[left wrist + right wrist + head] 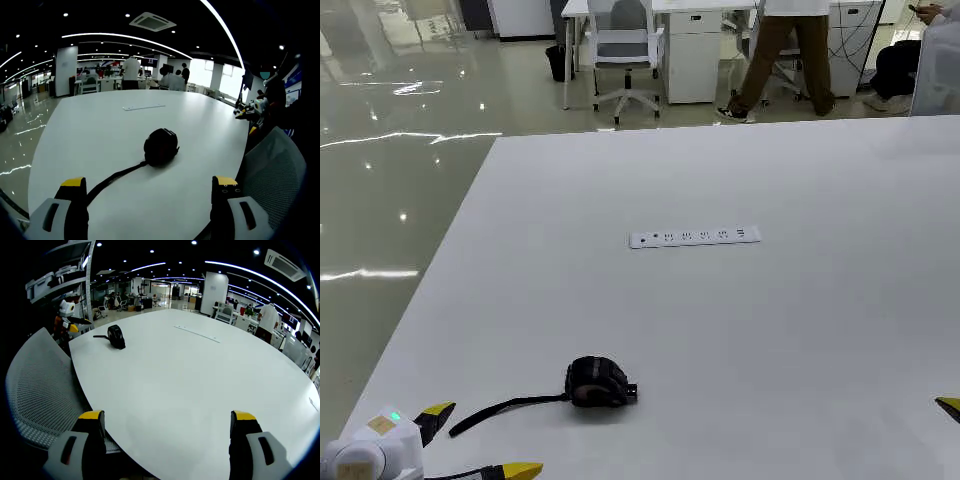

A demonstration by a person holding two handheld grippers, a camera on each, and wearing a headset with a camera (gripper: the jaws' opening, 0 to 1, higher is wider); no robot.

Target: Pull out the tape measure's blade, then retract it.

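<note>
One tape measure (597,382) lies near-left on the tabletop (740,330), its strap (505,408) trailing left; one power strip (694,237) sits farther off; the left hand-held gripper (478,439) is near the tape, the right hand-held gripper (167,415) well apart, the two released and empty; a loose pinch could let the case skid, or catch the strap.

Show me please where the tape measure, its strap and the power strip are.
tape measure (598,382): head view, middle of its black case.
strap (505,407): head view, midway along it.
power strip (694,237): head view, middle of its white body.
</note>
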